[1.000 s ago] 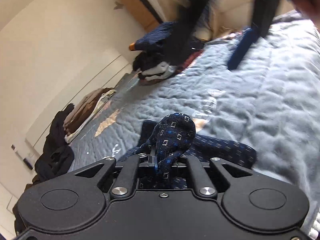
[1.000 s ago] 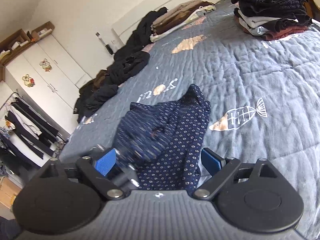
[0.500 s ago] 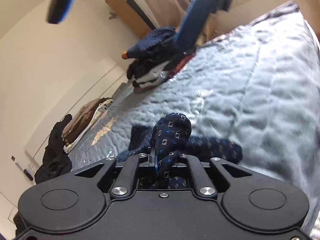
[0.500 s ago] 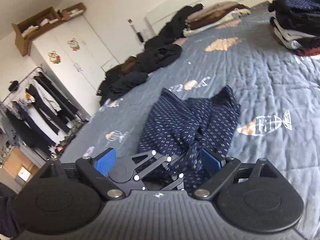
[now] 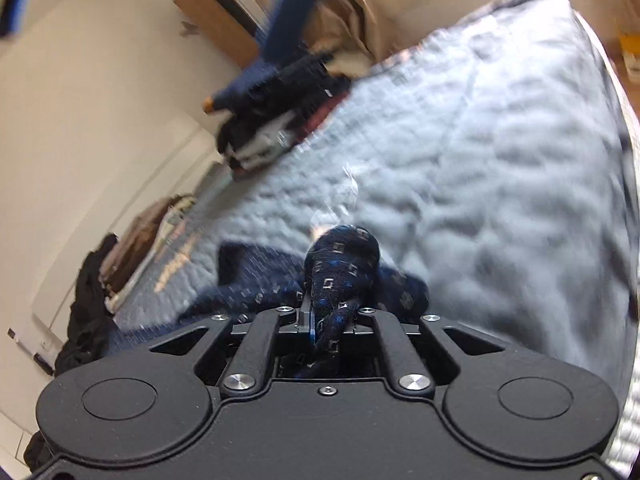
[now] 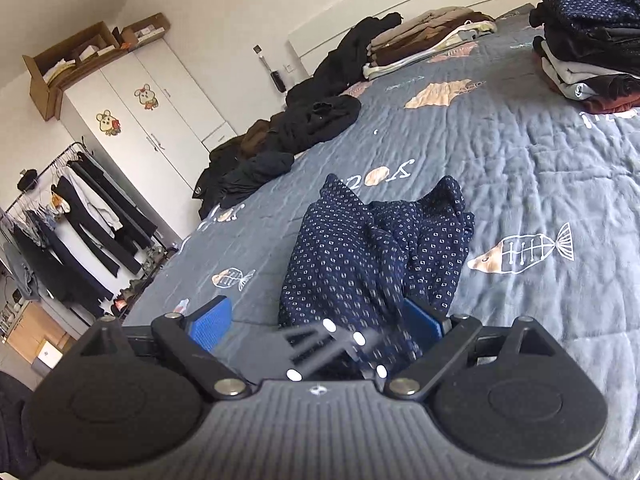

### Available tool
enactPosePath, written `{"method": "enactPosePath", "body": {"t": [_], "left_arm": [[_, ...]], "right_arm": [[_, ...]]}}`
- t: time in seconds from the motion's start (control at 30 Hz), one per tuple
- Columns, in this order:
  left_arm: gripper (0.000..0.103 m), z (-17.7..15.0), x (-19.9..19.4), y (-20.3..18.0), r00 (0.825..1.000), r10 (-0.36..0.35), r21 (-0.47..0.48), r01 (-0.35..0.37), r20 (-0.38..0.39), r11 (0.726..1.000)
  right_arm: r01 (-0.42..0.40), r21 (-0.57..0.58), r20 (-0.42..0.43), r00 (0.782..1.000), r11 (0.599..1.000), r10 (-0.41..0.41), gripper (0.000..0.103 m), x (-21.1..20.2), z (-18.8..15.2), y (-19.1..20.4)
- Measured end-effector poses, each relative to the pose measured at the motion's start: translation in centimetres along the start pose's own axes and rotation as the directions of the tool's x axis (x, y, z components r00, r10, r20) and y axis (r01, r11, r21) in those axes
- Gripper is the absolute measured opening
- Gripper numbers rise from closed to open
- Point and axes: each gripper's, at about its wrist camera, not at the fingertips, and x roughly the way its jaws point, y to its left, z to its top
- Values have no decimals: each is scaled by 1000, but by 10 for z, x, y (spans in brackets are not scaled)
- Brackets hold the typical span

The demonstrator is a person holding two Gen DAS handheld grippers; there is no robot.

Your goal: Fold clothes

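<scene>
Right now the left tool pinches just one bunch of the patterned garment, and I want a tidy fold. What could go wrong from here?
1. The left tool is shut on a small wad of the navy patterned garment, so pulling may drag the crumpled rest instead of folding it.
2. The right tool stands open and holds nothing, so the far side is free to slide on the quilt.

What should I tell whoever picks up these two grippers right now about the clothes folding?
Left gripper: shut on a bunch of the navy patterned garment.
Right gripper: open, holding nothing, just above the garment's near edge.
The garment lies crumpled mid-bed on the grey quilt.
Done: a stack of folded clothes sits at the far right.
Left: spread and fold this garment, then the dark unfolded pile along the far edge.
</scene>
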Motion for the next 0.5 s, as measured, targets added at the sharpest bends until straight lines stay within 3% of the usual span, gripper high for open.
{"method": "enactPosePath", "body": {"t": [0.3, 0.5], "left_arm": [[10, 6, -22, 15, 994, 78, 4, -79, 77, 997], [12, -1, -7, 4, 997, 75, 41, -75, 10, 996]], "right_arm": [[-11, -38, -46, 999, 999, 9, 92, 14, 2, 9], [-1, -33, -50, 999, 999, -1, 92, 18, 0, 8]]}}
